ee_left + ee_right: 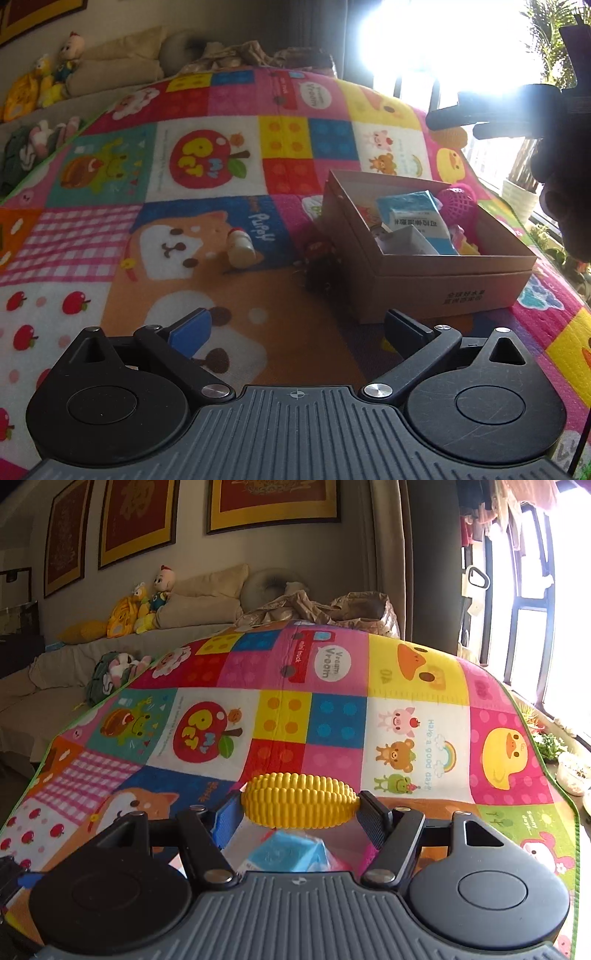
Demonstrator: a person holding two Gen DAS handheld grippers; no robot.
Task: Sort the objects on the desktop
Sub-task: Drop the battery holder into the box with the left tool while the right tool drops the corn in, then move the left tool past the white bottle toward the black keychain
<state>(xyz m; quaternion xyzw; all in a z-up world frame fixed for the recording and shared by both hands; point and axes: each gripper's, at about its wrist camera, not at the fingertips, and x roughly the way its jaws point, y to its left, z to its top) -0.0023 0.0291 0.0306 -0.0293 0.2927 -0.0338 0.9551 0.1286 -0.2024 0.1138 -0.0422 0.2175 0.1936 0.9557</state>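
A patchwork cartoon cloth [207, 162] covered the bench, filling both views. On it, at about two o'clock from the left tongs [295, 332], sat an open cardboard box [436, 273] holding a blue carton [417, 218] with a pink mesh ball [458, 201] at its far end. The left tongs stood wide with nothing between them, just short of the box's near corner. The right tongs [301, 808] gripped a yellow toy corn cob [299, 799] by its two ends, the cob lying crosswise at twelve o'clock between the tips, above the blue carton. A small white bottle [242, 247] lay on the cloth at eleven o'clock from the left tongs, well apart.
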